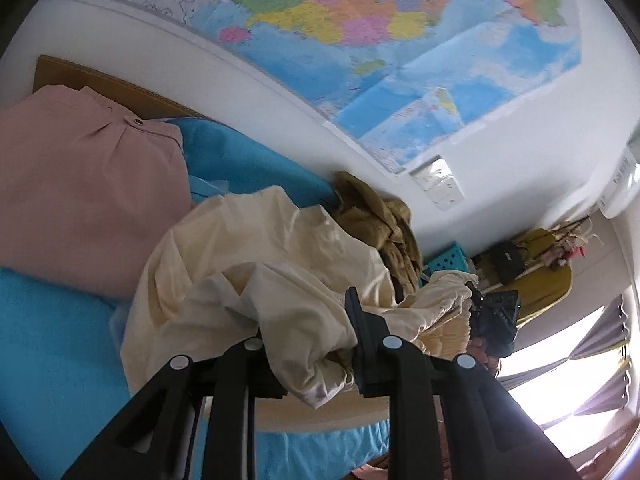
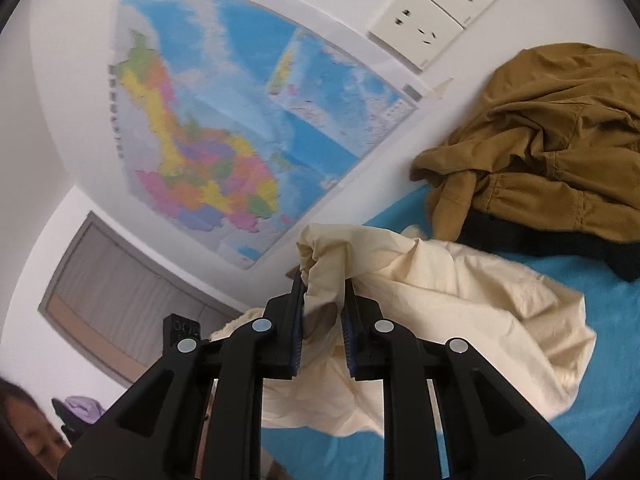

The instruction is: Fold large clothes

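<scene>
Cream cloth fills the nearest ground in both wrist views: a large cream garment [image 2: 460,304] bunched on a blue blanket [image 2: 624,360]. Nearest the right wrist camera, the right tool [image 2: 323,300] has its jaws closed most of the way on a gathered fold of this garment, the cloth pinched between the blue-padded fingers [image 2: 348,332] and lifted off the blanket. In the left wrist view the left tool [image 1: 308,344] has cream fabric [image 1: 280,292] draped between and over its black fingers; the left finger is mostly buried, and the jaws sit narrowed on the bundle. To the right of it, the other tool [image 1: 494,316] grips the ruffled edge of the same garment.

Farther off, a pink garment [image 1: 88,184] lies on the blanket at far left, and a crumpled brown jacket [image 2: 552,140] rests against the wall. On the wall beyond hang a coloured map [image 2: 240,128] and white power sockets [image 2: 440,12].
</scene>
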### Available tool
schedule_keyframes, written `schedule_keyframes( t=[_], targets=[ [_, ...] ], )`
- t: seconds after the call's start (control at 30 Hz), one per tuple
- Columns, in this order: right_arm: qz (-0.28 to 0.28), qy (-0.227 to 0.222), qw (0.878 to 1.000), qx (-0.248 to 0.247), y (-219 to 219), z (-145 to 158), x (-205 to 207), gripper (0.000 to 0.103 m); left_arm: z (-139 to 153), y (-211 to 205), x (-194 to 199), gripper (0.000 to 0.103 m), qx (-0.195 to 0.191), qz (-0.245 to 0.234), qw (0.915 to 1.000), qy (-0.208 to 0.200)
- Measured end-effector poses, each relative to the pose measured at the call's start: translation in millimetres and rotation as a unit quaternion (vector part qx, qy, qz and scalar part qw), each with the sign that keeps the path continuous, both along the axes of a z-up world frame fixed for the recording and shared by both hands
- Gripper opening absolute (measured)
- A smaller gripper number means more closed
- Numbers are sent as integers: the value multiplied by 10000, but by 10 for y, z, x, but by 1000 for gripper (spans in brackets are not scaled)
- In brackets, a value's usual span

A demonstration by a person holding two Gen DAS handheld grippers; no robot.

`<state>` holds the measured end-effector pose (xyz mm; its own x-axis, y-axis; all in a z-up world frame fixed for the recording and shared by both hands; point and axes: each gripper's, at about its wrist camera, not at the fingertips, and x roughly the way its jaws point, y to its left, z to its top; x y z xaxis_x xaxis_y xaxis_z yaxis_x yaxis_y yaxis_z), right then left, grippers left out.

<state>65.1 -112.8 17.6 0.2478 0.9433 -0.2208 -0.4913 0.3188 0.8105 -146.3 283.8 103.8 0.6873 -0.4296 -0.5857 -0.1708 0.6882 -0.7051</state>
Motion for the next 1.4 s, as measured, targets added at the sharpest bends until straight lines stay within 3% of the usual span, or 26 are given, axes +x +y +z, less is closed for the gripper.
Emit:
schedule_keyframes(
  t=[0.2,0.47,0.57,0.6,0.63,0.67,0.73,0.83,0.9,0.97,1.0,1.07,1.1,1.13,1.17,1.23,1.27,1.3,1.4],
  targets=[
    [-168,422,9985,-290,229,-194,426,17,-191,192,418,21,19,157,9990,417],
    [-303,804,9937,-716,453,-471,810,20,-516,432,788,21,-236,349,9949,914],
    [-474,755,9919,-900,476,-501,871,30,-652,485,913,21,-285,443,9918,1165],
    [-604,683,9909,-990,458,-487,875,39,-704,501,955,21,-281,471,9907,1241],
    [-695,595,9906,-1021,436,-466,864,53,-755,517,991,21,-295,496,9897,1313],
    [-735,459,9915,-974,400,-424,823,57,-791,534,1010,21,-316,514,9890,1354],
    [-804,174,9921,-943,349,-323,685,59,-865,553,1045,21,-322,520,9883,1396],
    [-384,-857,9881,-1219,526,-63,247,68,-921,543,1084,21,-269,511,9877,1450],
    [53,-1576,9740,-1625,802,53,-80,73,-939,547,1096,21,-262,509,9877,1458],
    [318,-2230,9514,-2102,1117,81,-347,77,-941,552,1100,21,-289,503,9878,1448],
    [435,-2602,9316,-2498,1344,38,-473,77,-938,548,1101,21,-288,498,9881,1430],
    [572,-2901,9070,-2998,1654,-107,-556,74,-936,548,1089,24,-338,500,9883,1403],
    [534,-2959,8977,-3221,1762,-184,-547,56,-934,550,1072,25,-401,518,9885,1363],
    [485,-2968,8893,-3445,1866,-269,-504,31,-927,549,1058,27,-421,523,9890,1320],
    [523,-2868,8859,-3608,1952,-368,-424,25,-896,540,1035,30,-409,501,9902,1236],
    [579,-2556,8951,-3607,1992,-503,-263,6,-813,503,998,36,-414,461,9925,1055],
    [552,-2485,8962,-3634,2005,-557,-197,2,-728,482,954,41,-395,430,9944,879],
    [485,-2493,8944,-3682,2016,-590,-164,3,-675,464,931,44,-371,418,9955,771],
    [419,-2399,9004,-3605,2001,-617,-78,2,-410,355,801,67,-171,290,9993,141]
  ],
)
